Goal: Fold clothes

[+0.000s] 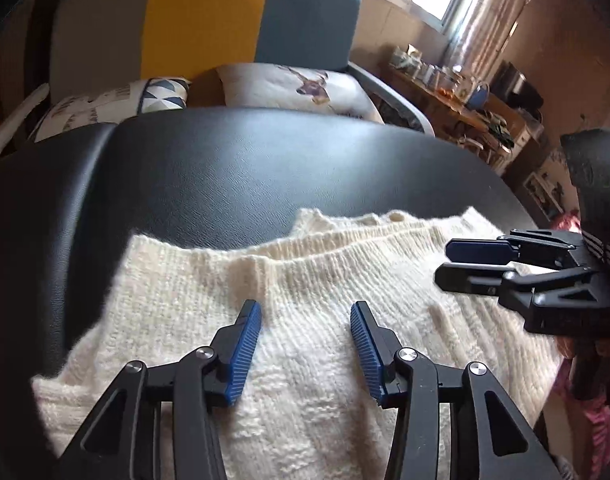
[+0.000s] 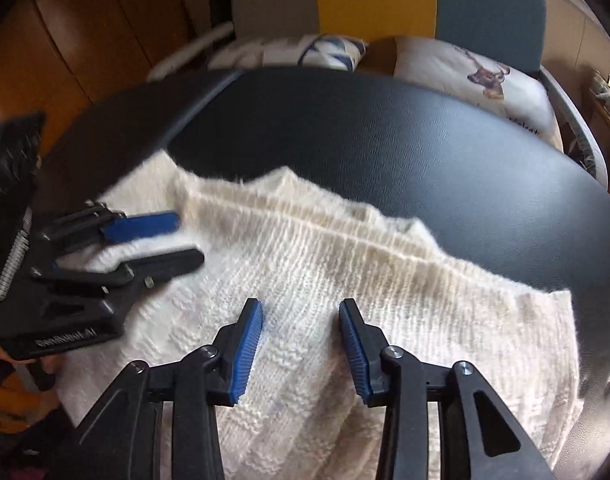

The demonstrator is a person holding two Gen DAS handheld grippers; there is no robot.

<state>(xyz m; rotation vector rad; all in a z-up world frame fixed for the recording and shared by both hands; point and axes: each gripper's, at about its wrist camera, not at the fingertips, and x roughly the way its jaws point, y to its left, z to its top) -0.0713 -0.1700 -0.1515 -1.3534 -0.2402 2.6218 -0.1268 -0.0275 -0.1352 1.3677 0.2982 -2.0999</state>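
A cream knitted sweater (image 1: 185, 292) (image 2: 445, 304) lies folded on the black table (image 1: 265, 168) (image 2: 385, 132), its ribbed edge toward the far side. My left gripper (image 1: 305, 306) hovers over the sweater's left half, jaws open, nothing between its blue pads. My right gripper (image 2: 301, 304) is also open over the right half, with only knit below the gap. Each gripper shows in the other's view: the right gripper (image 1: 445, 262) reaches in from the right edge, the left gripper (image 2: 189, 238) from the left, both open just above the fabric.
Behind the table stands a sofa with a grey, yellow and teal back (image 1: 209, 20) and printed cushions (image 1: 305, 88) (image 2: 477, 76). A cluttered wooden sideboard (image 1: 465, 96) lines the right wall under a window. Pink fabric (image 1: 567, 220) shows past the table's right edge.
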